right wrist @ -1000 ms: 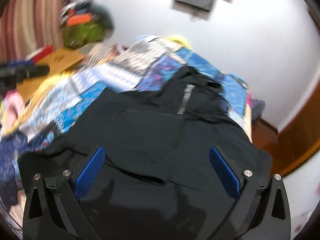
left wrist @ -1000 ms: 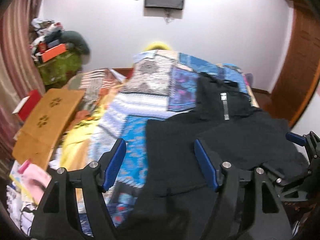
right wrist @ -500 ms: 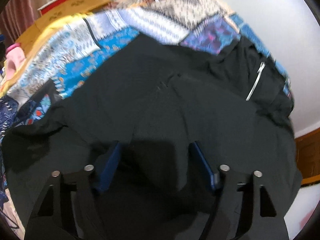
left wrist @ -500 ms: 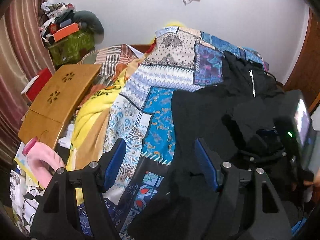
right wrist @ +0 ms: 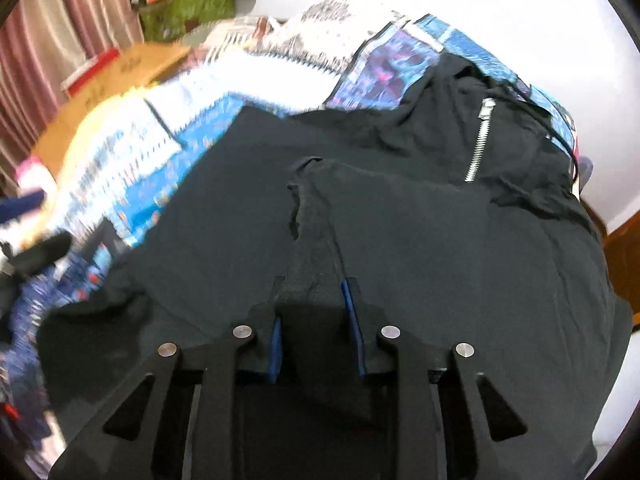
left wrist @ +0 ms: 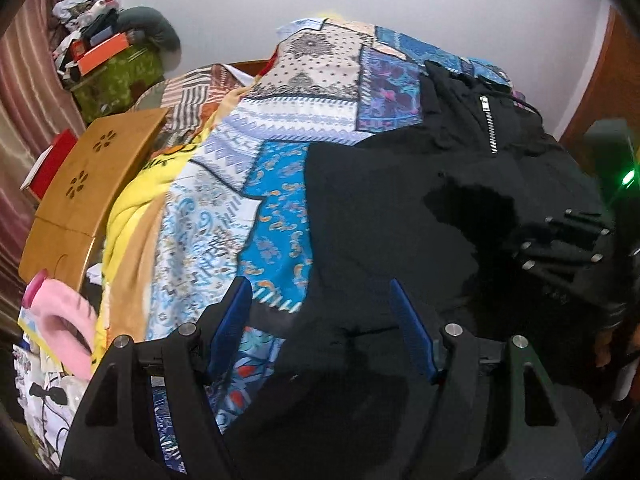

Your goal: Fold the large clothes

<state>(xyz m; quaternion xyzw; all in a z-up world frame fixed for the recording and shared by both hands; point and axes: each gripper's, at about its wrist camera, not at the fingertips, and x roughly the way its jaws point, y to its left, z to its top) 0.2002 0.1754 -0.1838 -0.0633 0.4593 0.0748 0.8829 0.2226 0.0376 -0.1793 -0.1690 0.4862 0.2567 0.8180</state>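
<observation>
black garment: one, spread over the right half of the patchwork bedspread, collar end at the far side.
zipper: one silver strip, near the collar, beyond my right tool.
bedspread: one, blue and white panels, showing to the left of the garment.
my left gripper: fingers spread wide, nothing between them; it hovers over the garment's near left edge, where black cloth meets the blue panel.
my right gripper: fingers drawn close, pinching a raised ridge of the black cloth that runs away from the tips toward the middle of the garment.
garment vs tools: directly under both; the right one holds it, the left one is apart from it.
wooden lap table: one, left of the bed, two flower cut-outs.
pink cushion: one, near left, below the table.
green box: one, far left corner, orange box on top.
</observation>
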